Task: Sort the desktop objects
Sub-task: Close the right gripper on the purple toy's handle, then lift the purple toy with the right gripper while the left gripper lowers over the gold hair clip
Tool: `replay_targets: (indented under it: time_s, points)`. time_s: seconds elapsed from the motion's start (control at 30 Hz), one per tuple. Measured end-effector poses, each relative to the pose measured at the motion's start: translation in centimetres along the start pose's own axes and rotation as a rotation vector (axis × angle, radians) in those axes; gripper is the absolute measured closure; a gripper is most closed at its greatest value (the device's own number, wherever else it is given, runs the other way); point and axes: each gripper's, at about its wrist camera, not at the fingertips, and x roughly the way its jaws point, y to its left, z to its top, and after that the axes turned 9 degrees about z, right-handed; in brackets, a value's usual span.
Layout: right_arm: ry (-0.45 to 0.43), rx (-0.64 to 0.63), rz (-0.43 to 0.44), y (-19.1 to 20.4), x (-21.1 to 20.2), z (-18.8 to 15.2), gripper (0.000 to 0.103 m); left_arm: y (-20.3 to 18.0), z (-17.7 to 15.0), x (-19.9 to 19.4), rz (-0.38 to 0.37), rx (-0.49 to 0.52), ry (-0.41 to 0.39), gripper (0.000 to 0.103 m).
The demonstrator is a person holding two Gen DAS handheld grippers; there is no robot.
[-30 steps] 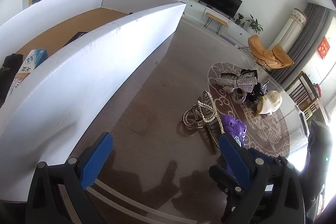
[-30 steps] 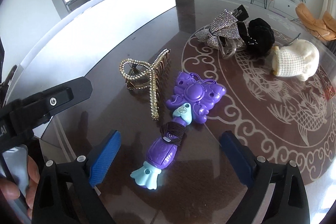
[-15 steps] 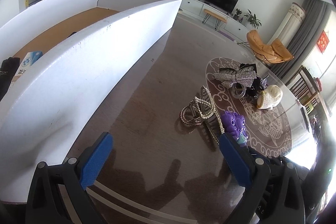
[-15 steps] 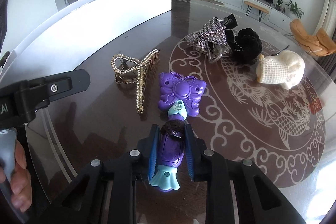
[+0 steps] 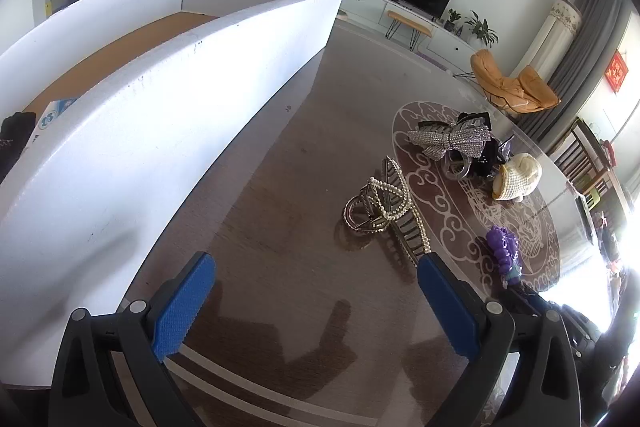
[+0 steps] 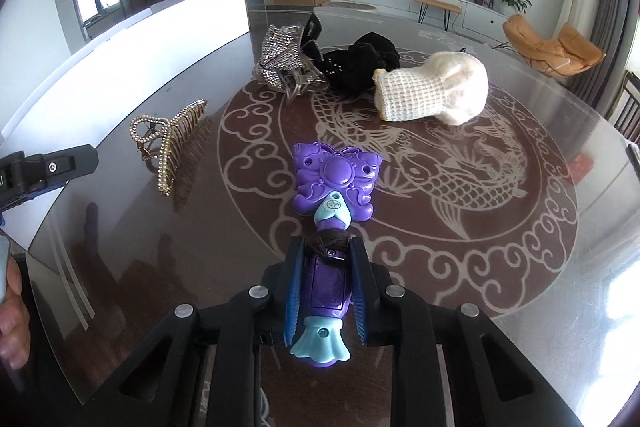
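So the right gripper (image 6: 324,291) is clamped on the handle of the purple toy wand (image 6: 334,183), blue pads squeezing it from both sides, low in the middle of the right wrist view. The butterfly-shaped head of the wand sticks out ahead of the gripper toward the middle of the frame, over the swirly dragon pattern on the bench (image 6: 500,247), and the light blue tail end pokes back between the fingers. There's a dark hair tie wrapped around the handle right at the fingertips.

The left gripper (image 5: 316,303) is spread wide with nothing between the pads, sitting at the bottom of the left wrist view over bare bench. In the same view you can just see the wand's purple head at lower right.

Other stuff on the bench: a gold pearl hair claw (image 6: 172,143) at left center of the right wrist view, well apart from the wand. Further up the frame there's a sparkly silver bow clip (image 6: 280,59) touching a black fuzzy thing (image 6: 360,65), and just right of that a cream knitted piece (image 6: 436,91). A long white box wall (image 5: 160,115) runs along the left side of the left wrist view, with a blue and white carton (image 5: 52,115) peeking out behind it at the far left.

A person's fingers (image 6: 12,315) show at the lower left edge of the right wrist view.
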Motion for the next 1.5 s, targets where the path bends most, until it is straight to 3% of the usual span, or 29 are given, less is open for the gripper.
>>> replay_targets:
  time_s: [0.27, 0.47, 0.67, 0.83, 0.93, 1.03, 1.17, 1.27, 1.33, 1.4, 1.5]
  points:
    - [-0.023, 0.071, -0.076, -4.7, -2.6, -2.4, 0.08, -0.2, 0.0, 0.3, 0.003, 0.009, 0.01, 0.0]
    - [-0.038, 0.083, -0.083, -5.0, -3.2, -3.1, 0.078, -0.3, -0.2, 0.4, -0.021, 0.018, 0.033, 0.0]
    - [-0.04, 0.086, -0.028, -4.7, -2.9, -3.1, 0.056, -1.4, -0.6, 0.5, -0.038, 0.072, 0.05, 0.0]
    - [-0.026, 0.052, -0.027, -3.8, -2.6, -3.2, 0.045, -3.4, -0.3, 1.9, -0.068, 0.11, 0.052, 0.0]
    - [-0.013, 0.025, -0.027, -3.3, -2.3, -3.2, 0.035, -4.9, 0.2, 3.5, -0.01, 0.091, 0.029, 0.0]
    - [-0.015, 0.029, -0.014, -3.4, -2.4, -3.2, 0.035, -6.6, 1.0, 4.8, 0.057, 0.107, 0.008, 0.0]
    - [-0.011, 0.024, -0.021, -3.3, -2.3, -3.2, 0.034, -8.6, 1.4, 6.4, 0.18, 0.205, 0.016, 0.0]
    - [-0.009, 0.022, -0.027, -3.3, -2.3, -3.2, 0.031, -8.6, 1.5, 6.6, 0.171, 0.215, 0.011, 0.0]
    - [-0.007, 0.025, -0.031, -3.4, -2.2, -3.3, 0.029, -8.6, 1.6, 6.5, 0.159, 0.235, -0.007, 0.007]
    - [-0.005, 0.03, -0.036, -3.5, -2.2, -3.3, 0.026, -8.8, 1.5, 5.8, 0.129, 0.272, -0.051, 0.04]
    - [-0.004, 0.033, -0.038, -3.5, -2.2, -3.3, 0.025, -8.9, 1.2, 5.2, 0.101, 0.303, -0.068, 0.053]
